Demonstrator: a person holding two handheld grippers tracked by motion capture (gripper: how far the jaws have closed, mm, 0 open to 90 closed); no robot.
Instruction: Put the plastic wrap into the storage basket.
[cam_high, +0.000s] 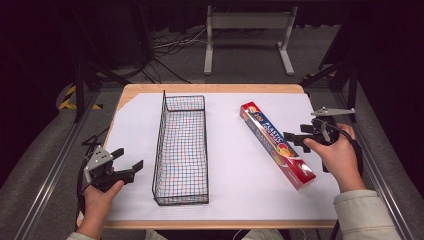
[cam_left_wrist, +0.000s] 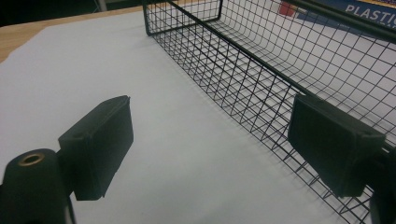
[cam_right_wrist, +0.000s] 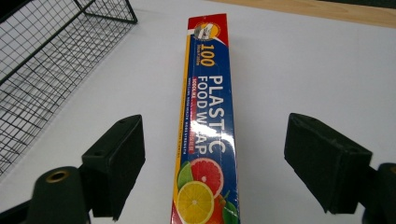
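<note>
A long black wire basket (cam_high: 159, 135) lies lengthwise in the middle of the white sheet, with nothing inside it. To its right, a blue and red plastic food wrap box (cam_high: 272, 142) rests flat and diagonal. My right gripper (cam_high: 295, 134) hovers at the box's right side, open. In the right gripper view the box (cam_right_wrist: 208, 93) runs away between the spread jaws of the right gripper (cam_right_wrist: 212, 158), untouched, and the basket (cam_right_wrist: 42, 51) is at upper left. My left gripper (cam_high: 130, 157) is open left of the basket. Between the jaws of the left gripper (cam_left_wrist: 215, 135) lies bare sheet, beside the basket wall (cam_left_wrist: 243, 79).
The white sheet (cam_high: 235, 185) covers a wooden table (cam_high: 210, 88) whose edge shows at the back. Behind the table stand a grey metal frame (cam_high: 247, 35) and loose cables (cam_high: 170, 42) on the floor. Metal rails (cam_high: 55, 165) run along both sides.
</note>
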